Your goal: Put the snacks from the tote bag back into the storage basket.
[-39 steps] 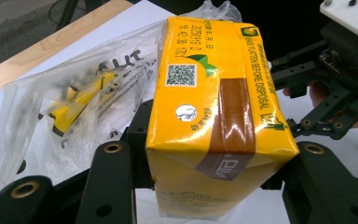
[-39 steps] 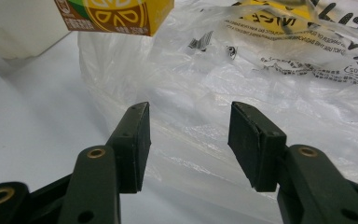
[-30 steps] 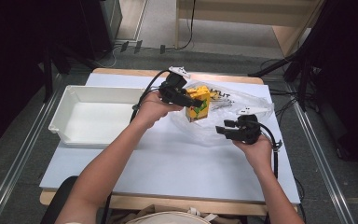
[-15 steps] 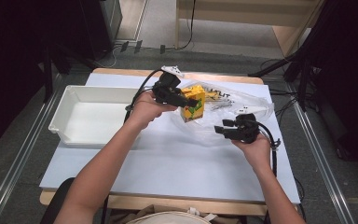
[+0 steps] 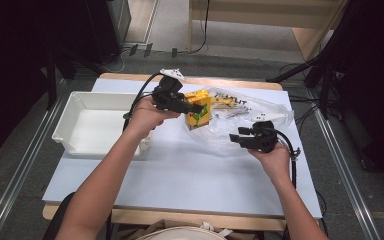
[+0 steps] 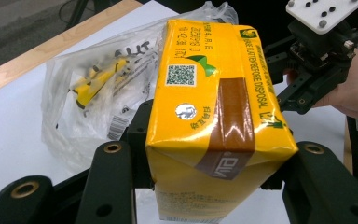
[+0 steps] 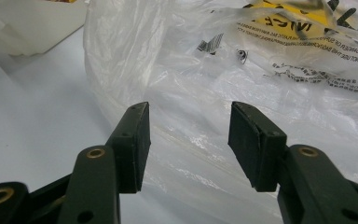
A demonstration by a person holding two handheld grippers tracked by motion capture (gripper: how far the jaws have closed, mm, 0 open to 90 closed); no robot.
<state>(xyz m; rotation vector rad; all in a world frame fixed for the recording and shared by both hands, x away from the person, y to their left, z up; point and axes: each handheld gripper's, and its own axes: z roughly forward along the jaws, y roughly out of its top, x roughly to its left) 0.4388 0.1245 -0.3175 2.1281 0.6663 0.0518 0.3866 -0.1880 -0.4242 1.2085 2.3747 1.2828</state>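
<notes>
Reaching in from the near edge of the table [image 5: 180, 170], the person's left forearm angles up toward the far middle, where the left claw [image 5: 192, 106] is clamped on a yellow drink carton [image 5: 200, 111] held just above the surface. In the left gripper view the carton [image 6: 209, 116] sits squeezed between the two black jaws, its foil straw spot and a brown tape strip facing the camera — its lower end is cut off by the frame. The right hand [image 5: 270, 157] comes in nearer the right edge, and the right claw [image 5: 235, 138] points left, low over the clear plastic bag [image 5: 250, 112]. Seen in the right gripper view, its jaws stand apart with nothing between them, the crinkled bag [image 7: 205, 93] lying just beyond. Something yellow shows through the film, too blurred to name, and the print on the bag cannot be read in full. A white tray [image 5: 75, 120] stands at the left edge — well apart from the carton. Bare table runs along the near edge between the two forearms.
</notes>
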